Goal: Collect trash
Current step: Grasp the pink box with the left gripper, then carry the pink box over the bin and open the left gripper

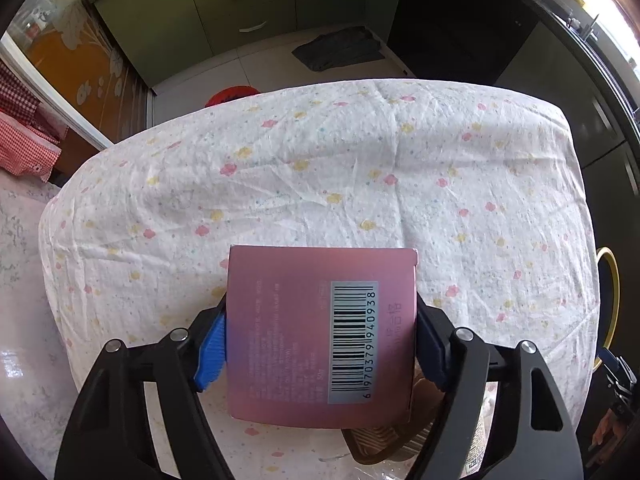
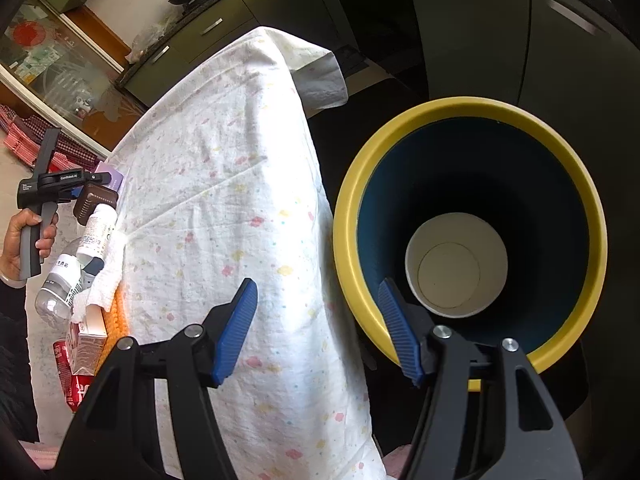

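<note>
The pink box (image 1: pixel 320 332) is being pinched across its width by the left gripper (image 1: pixel 320 340), barcode up, long axis pointing away over the flowered cloth (image 1: pixel 320 168). The right gripper (image 2: pixel 316 328) is being held slack, nothing between the pads. Further right, the yellow-rimmed bin (image 2: pixel 352 216) with a paper cup (image 2: pixel 456 266) inside is waiting, well apart from the box.

Bright daylight, strong fisheye edge distortion
</note>
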{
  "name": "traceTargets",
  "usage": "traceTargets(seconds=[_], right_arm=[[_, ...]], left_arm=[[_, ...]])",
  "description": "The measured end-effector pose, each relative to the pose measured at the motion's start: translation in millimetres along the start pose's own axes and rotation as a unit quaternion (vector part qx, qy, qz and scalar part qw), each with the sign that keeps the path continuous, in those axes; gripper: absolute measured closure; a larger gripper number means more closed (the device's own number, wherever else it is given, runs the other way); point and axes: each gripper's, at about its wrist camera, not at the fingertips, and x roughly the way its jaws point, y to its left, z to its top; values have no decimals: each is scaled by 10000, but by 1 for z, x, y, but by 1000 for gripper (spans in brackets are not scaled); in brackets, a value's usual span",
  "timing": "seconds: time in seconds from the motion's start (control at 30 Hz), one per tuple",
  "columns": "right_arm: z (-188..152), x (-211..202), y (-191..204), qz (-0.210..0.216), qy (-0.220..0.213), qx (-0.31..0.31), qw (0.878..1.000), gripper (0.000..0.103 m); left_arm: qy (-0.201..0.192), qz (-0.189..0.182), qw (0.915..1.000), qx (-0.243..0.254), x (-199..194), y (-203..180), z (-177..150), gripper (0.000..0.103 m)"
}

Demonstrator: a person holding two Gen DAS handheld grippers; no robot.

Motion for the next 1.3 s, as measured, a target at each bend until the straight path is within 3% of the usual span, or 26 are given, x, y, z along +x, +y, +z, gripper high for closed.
traceTargets(seconds=[0.33, 0.5, 0.63, 0.83, 0.97, 1.1, 1.3], right_arm=[[-11, -16, 21, 13, -179, -284, 9994, 42], [-23, -28, 19, -31, -333, -265, 9991, 41], [-36, -42, 8, -125, -498, -184, 9985, 40], [-59, -74, -26, -474, -810, -11, 9956, 39], [-78, -97, -58, -733, -1027, 200, 9918, 36], [-94, -111, -86, -959, -1149, 385, 9880, 36], [-110, -114, -123, -975, -1134, 713, 9862, 36]], left_arm=[[-662, -13, 9978, 107, -71, 15, -13, 27], [-1008, -224, 9932, 531, -120, -15, -33, 27], [-1159, -541, 9848, 1174, -149, -77, -57, 27], [-1102, -1105, 9583, 2395, -161, -198, -91, 27], [-903, -1397, 9380, 3042, -150, -278, -103, 27], [-771, -1509, 9228, 3459, -128, -344, -105, 27], [-594, -1471, 9118, 3787, -80, -427, -102, 27]])
